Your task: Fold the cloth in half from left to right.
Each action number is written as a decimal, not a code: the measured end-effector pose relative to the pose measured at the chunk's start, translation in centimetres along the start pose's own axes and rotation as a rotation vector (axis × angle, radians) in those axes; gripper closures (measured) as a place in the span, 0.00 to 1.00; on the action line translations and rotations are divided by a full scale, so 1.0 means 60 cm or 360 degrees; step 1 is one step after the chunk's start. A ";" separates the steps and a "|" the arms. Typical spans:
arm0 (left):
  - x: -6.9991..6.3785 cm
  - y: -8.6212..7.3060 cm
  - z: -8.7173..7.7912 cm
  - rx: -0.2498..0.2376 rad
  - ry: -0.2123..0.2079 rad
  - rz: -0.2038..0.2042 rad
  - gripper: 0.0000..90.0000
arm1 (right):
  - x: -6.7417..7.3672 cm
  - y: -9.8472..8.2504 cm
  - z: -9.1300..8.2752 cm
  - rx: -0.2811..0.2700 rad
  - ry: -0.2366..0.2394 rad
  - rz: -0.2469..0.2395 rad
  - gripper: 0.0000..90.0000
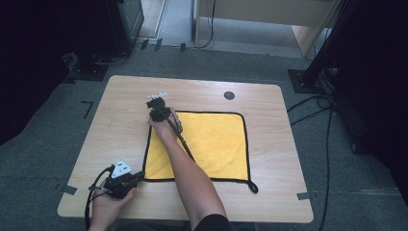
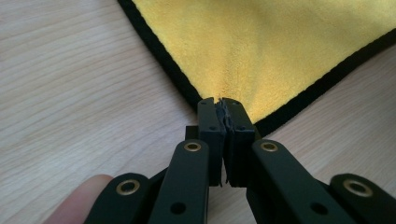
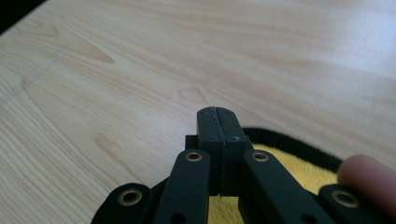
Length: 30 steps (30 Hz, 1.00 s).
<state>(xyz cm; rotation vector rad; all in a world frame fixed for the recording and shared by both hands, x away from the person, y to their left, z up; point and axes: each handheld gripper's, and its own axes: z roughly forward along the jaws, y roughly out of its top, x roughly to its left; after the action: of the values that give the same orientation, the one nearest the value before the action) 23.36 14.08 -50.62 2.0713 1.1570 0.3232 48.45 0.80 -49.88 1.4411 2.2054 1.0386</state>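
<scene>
Yellow cloth (image 1: 211,147) with black edging, lying flat on the wooden table (image 1: 120,125), spread right of the table's centre with a small hanging loop (image 1: 253,187) at its near right corner; the left gripper (image 1: 137,177) is pinching the near left corner, and in the left gripper view its jaws are pressing together with the black hem caught between them where the two edges meet (image 2: 223,109); the right gripper (image 1: 155,107), carried by an arm reaching across the cloth, is resting at the far left corner, and in the right gripper view its jaws are clenched tight over the curved black hem (image 3: 285,140), though whether fabric is actually lying between the pads cannot be told, the tips hiding it; a fingertip (image 3: 369,175) is showing beside that gripper. Judged risks from here: both grips are bearing on hem alone, so a quick lift is likely to be pulling a corner free; if the right jaws are closing on nothing, only one corner would be rising and the cloth would be dragging askew; the forearm (image 1: 192,178) lying over the cloth may be pinning it during any fold.
</scene>
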 end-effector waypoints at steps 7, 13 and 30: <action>0.000 0.000 0.005 0.0028 -0.0013 -0.0013 0.91 | 0.012 -0.004 -0.001 0.0060 -0.0106 0.0056 0.70; 0.011 0.000 0.003 0.0060 -0.0135 -0.0106 0.78 | 0.026 -0.015 0.008 0.0072 -0.0217 -0.0074 0.81; 0.034 0.007 -0.036 -0.0265 -0.0238 -0.0306 0.94 | 0.019 0.031 -0.037 -0.0165 -0.0061 -0.0117 0.96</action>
<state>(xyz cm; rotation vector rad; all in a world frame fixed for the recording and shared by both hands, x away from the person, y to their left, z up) 23.64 16.66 -49.04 1.7930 1.1854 0.1632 47.81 1.35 -46.85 1.3144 2.1279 1.0746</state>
